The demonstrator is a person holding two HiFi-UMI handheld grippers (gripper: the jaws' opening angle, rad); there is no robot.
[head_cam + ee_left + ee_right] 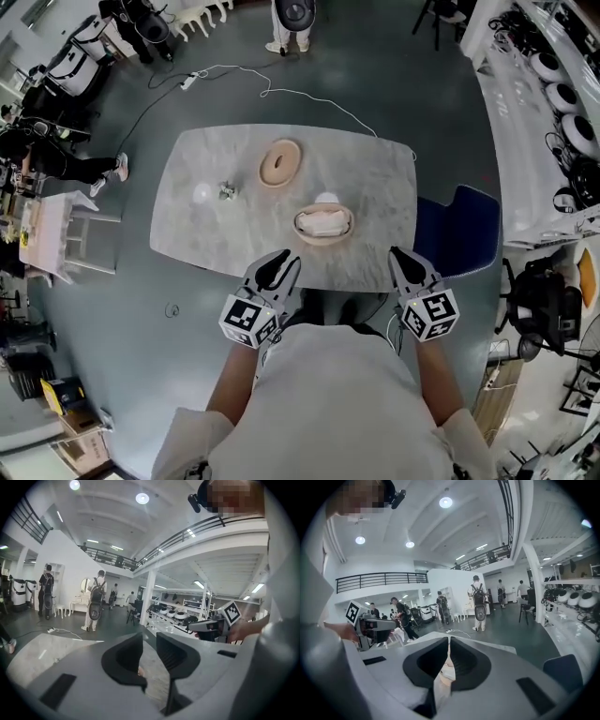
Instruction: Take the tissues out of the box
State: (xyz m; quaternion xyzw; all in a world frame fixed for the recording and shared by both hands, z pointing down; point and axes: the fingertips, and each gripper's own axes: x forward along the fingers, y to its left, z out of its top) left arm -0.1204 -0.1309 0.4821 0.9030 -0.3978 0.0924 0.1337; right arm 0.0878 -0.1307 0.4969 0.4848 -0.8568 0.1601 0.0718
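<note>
While on table (375,178), tissue box (323,225) w/ ring (279,162) + white ball (202,193) beyond.

The oval desk (375,178) has a pale grey, marble-veined top that is smooth with a soft sheen. The oval beige tissue box (323,238) looks like light wood with a matt finish. The white tissue (324,223) in it is soft, crumpled paper. The pale ring-shaped piece (279,163) has the same matt, wood-like look. The left claw (149,641) and the right claw (449,640) are moulded plastic, with matt light grey shells and matt black jaw faces. The left one's jaw faces are faintly ribbed. The dark grey floor (394,75) is smooth and slightly glossy. The blue chair (469,230) looks matt.
</note>
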